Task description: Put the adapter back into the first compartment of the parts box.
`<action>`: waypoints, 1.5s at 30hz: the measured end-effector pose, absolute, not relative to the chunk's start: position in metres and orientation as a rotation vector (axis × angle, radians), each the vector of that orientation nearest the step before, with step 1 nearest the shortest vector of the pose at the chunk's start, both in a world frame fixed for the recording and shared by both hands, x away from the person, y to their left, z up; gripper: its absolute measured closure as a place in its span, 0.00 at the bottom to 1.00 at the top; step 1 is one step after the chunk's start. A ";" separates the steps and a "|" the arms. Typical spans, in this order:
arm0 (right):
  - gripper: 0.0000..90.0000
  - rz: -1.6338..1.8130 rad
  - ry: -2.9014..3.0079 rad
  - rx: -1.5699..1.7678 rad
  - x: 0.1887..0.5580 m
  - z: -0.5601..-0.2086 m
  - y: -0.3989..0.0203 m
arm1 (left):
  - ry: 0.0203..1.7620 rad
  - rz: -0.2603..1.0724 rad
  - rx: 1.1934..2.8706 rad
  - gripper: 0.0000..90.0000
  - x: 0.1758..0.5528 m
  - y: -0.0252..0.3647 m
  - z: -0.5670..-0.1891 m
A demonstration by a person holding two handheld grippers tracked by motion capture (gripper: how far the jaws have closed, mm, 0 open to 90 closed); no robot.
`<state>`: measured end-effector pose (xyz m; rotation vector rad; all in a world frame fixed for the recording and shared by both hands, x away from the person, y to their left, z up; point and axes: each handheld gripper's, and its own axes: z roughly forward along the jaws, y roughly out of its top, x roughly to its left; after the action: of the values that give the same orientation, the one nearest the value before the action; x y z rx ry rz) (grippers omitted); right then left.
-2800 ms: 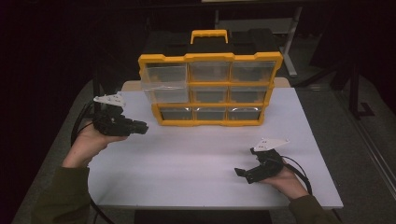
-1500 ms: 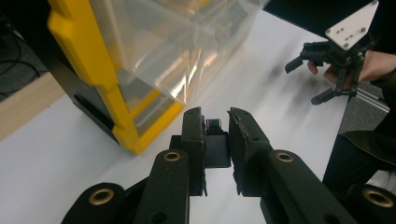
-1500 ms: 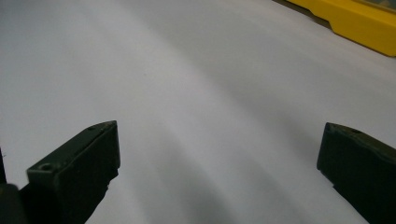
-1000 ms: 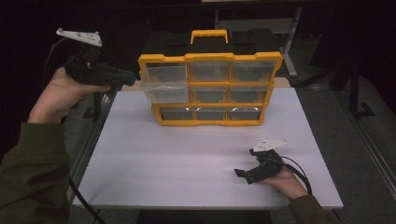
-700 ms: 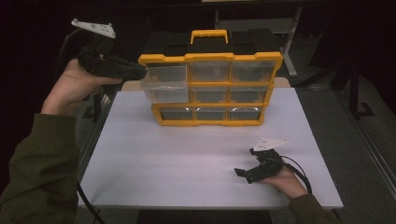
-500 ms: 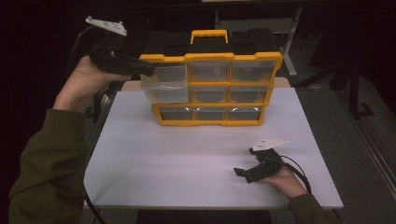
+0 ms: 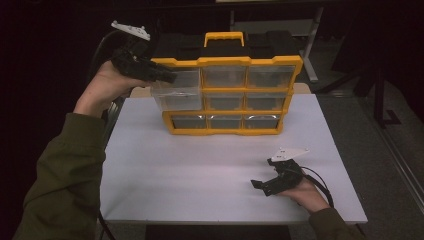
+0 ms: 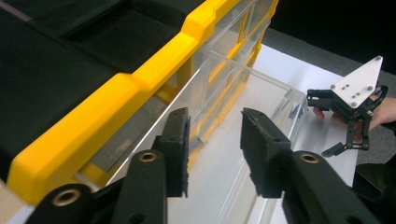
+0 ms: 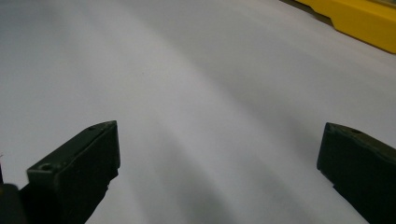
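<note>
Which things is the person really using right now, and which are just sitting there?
In use:
- left gripper, fingers apart over the pulled-out drawer
- clear drawer, top-left one
- yellow organizer

Just there:
- right gripper, open, resting on the white table
- the other drawers, shut

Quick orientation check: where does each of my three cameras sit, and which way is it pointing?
High view: above the person's side, looking down on the white table; both forearms show.
Left gripper view: rides the left gripper, jaws apart over the pulled-out clear drawer.
Right gripper view: low over the table, jaws wide.
Shared: the yellow organizer, the right gripper.
</note>
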<state>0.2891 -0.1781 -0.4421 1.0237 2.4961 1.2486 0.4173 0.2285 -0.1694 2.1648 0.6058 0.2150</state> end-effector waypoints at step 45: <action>0.00 1.241 2.500 1.012 0.289 -0.442 -0.174 | 0.675 0.301 2.135 0.11 0.348 0.284 -0.266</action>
<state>0.2886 -0.1742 -0.4424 1.0122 2.5004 1.2407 0.3481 0.2844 -0.2660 2.1349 0.6749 0.3006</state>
